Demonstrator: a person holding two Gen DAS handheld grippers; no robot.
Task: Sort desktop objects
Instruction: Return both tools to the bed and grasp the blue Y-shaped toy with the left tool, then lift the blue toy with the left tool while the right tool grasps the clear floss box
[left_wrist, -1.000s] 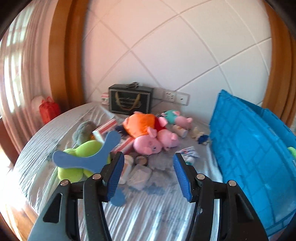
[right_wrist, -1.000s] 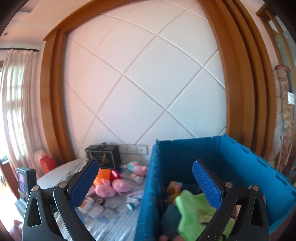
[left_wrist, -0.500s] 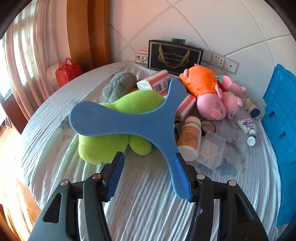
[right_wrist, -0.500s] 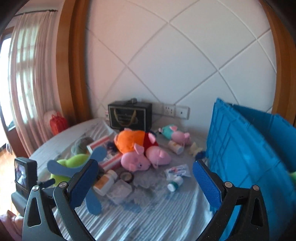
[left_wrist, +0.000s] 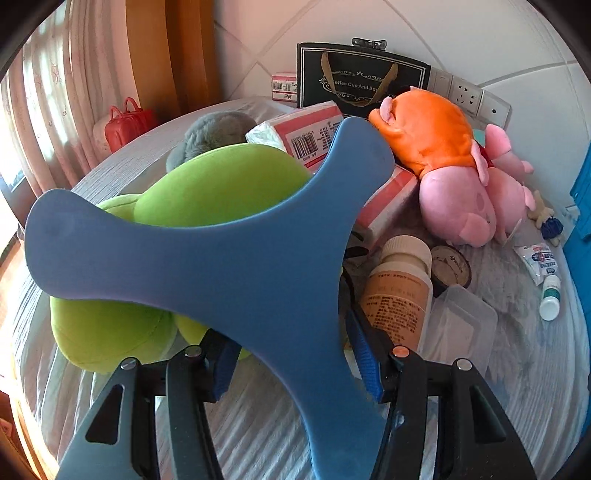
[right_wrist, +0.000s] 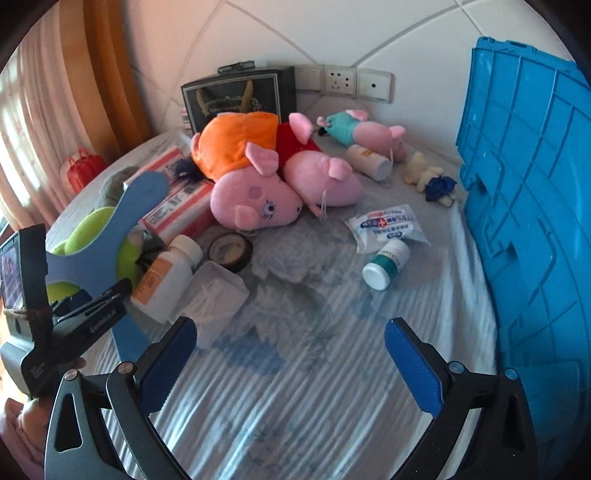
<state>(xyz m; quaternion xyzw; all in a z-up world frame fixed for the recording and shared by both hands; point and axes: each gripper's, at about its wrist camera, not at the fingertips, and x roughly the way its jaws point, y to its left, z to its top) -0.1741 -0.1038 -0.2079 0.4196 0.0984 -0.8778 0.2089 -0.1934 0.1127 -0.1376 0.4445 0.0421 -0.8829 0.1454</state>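
A blue three-armed boomerang (left_wrist: 221, 258) lies propped on a lime-green plush (left_wrist: 221, 184) at the left of the round table. My left gripper (left_wrist: 295, 358) is open, and one arm of the boomerang fills the gap between its blue pads (left_wrist: 364, 354). The jaw gap is the same as it was when empty. In the right wrist view the boomerang (right_wrist: 144, 192) shows at the left beside the left gripper's black body (right_wrist: 88, 321). My right gripper (right_wrist: 291, 354) hangs open over bare striped cloth (right_wrist: 314, 387) with nothing between its fingers.
A blue crate (right_wrist: 535, 221) stands at the right. Pink pig plushes (right_wrist: 255, 199), a white pill bottle (right_wrist: 166, 273), a clear box (right_wrist: 210, 295), a tape roll (right_wrist: 229, 251), a wipes packet (right_wrist: 388, 225) and a small green bottle (right_wrist: 386, 264) lie scattered. A black gift bag (left_wrist: 362, 81) stands at the back.
Both grippers have come down toward the table. The left one closed in on the boomerang until its arm lay between the fingers. The right view swung from the crate to the table.
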